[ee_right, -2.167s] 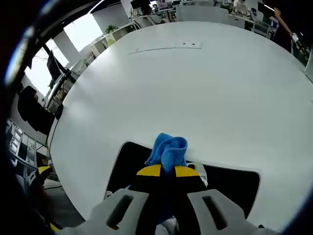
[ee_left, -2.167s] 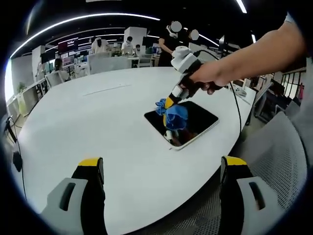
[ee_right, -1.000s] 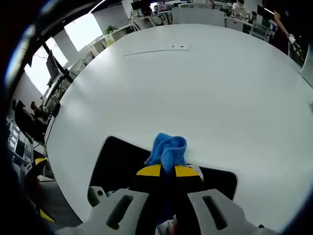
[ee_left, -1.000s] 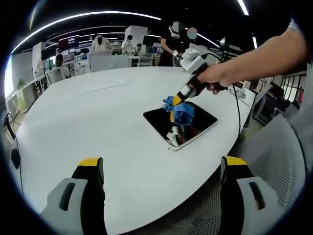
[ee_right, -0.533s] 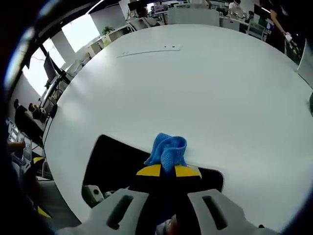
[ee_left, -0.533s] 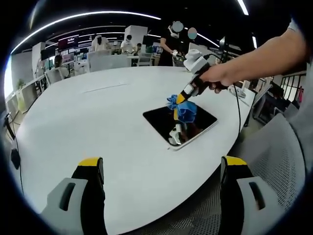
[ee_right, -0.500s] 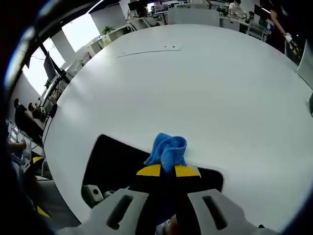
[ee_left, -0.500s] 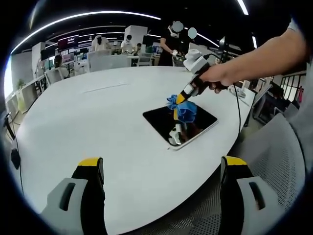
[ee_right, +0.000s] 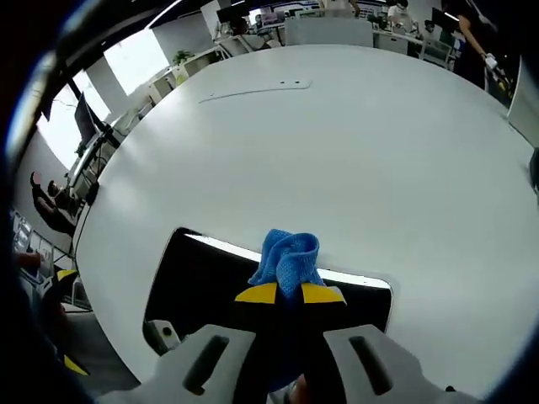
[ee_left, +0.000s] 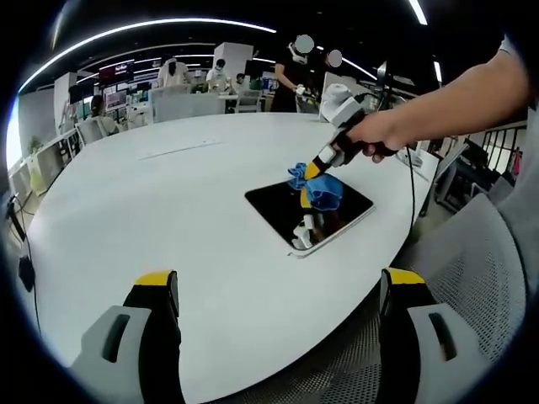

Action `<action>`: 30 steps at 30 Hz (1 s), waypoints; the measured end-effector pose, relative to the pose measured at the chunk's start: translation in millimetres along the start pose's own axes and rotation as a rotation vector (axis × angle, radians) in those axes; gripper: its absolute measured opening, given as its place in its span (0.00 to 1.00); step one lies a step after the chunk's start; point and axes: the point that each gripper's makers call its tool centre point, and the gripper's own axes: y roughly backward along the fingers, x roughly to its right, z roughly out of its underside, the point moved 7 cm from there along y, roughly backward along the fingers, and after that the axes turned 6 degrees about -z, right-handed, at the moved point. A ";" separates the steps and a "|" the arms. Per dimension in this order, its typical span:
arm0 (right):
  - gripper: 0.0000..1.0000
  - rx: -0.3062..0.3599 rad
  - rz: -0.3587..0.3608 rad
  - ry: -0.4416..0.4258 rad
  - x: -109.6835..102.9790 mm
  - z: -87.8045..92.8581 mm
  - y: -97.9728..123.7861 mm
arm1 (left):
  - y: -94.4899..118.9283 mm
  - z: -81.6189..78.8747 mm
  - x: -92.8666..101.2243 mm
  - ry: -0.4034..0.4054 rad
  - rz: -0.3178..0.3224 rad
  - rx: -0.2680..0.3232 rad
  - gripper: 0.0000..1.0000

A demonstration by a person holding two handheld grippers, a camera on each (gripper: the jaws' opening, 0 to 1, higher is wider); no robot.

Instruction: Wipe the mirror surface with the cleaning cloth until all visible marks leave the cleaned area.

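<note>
The dark, glossy rectangular mirror [ee_left: 308, 210] lies flat toward the white surface's [ee_left: 152, 219] 3 o'clock edge. The right tongs [ee_right: 289, 294], clamped on the bunched blue microfibre cloth [ee_right: 286, 257], should press flat, overlapping strokes outward. The left tongs [ee_left: 278, 286] hang wide apart, holding nothing.

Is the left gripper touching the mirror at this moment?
No, in the left gripper view the open left gripper hangs over the white table, apart from the mirror.
</note>
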 end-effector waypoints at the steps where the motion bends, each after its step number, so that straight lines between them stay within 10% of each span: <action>1: 0.02 0.000 0.000 0.000 -1.0 2.5 1.3 | 0.6 -0.4 0.7 0.000 0.000 -0.002 0.99; 30: 0.03 0.024 0.003 -0.058 -25.2 59.9 24.3 | 1.7 -0.5 2.7 -0.002 0.007 -0.010 0.99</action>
